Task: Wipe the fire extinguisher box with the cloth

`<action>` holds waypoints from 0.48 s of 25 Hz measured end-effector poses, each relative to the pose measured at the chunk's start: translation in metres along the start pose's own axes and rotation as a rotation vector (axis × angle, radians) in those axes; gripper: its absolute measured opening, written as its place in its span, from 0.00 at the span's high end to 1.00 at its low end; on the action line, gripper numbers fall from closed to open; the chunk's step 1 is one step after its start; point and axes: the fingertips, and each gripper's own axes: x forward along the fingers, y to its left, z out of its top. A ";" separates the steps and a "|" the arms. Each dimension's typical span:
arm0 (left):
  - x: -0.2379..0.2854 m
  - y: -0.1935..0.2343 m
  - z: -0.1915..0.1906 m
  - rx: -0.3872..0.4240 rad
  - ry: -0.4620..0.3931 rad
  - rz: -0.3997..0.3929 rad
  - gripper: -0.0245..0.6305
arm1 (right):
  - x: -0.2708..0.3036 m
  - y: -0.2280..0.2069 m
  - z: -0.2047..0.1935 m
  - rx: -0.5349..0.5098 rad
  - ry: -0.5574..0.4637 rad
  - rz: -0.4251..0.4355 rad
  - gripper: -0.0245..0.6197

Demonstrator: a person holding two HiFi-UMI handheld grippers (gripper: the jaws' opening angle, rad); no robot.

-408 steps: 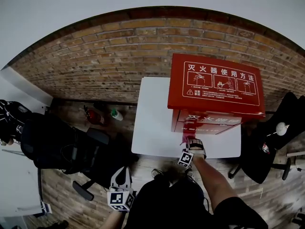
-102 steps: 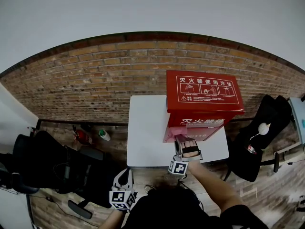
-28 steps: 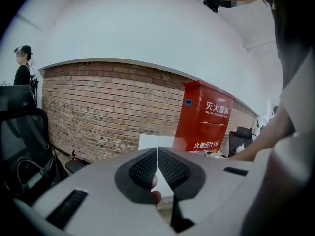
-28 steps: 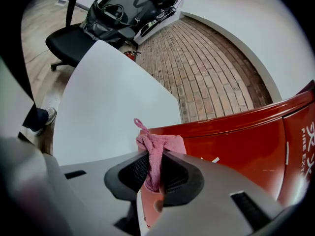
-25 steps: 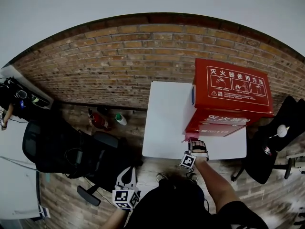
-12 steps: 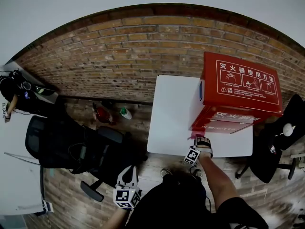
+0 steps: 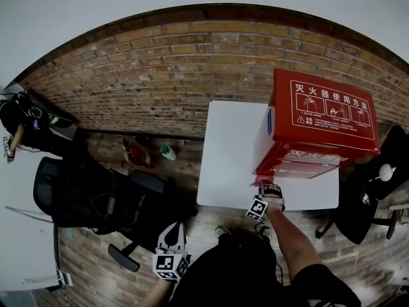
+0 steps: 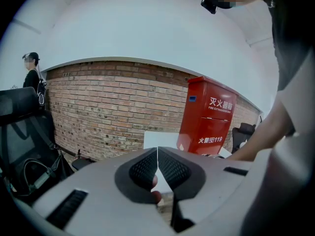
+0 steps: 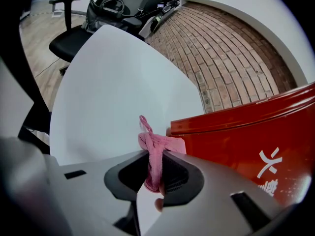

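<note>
**One cloth, one box, two grippers**

Your right gripper (image 9: 156, 170) pinches one crumpled pink cloth (image 9: 156, 149) just beside the lower corner of the single glossy red fire extinguisher box (image 7: 319, 123) on the square white table (image 7: 227, 165). Your left gripper (image 8: 157, 167), pressed together and empty, hangs low near a black office chair (image 7: 83, 194).
</note>
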 end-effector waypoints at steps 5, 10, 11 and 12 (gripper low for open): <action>0.004 -0.003 0.000 -0.003 0.005 -0.010 0.93 | -0.005 0.001 0.018 -0.029 -0.039 0.005 0.84; 0.006 -0.003 -0.001 -0.003 0.009 -0.014 0.93 | -0.011 -0.001 0.041 -0.045 -0.089 0.005 0.84; 0.007 -0.003 0.000 -0.003 0.007 -0.015 0.93 | -0.011 -0.003 0.042 -0.034 -0.085 0.008 0.84; 0.007 -0.003 0.001 -0.003 0.006 -0.016 0.93 | -0.010 -0.004 0.042 -0.022 -0.079 0.009 0.84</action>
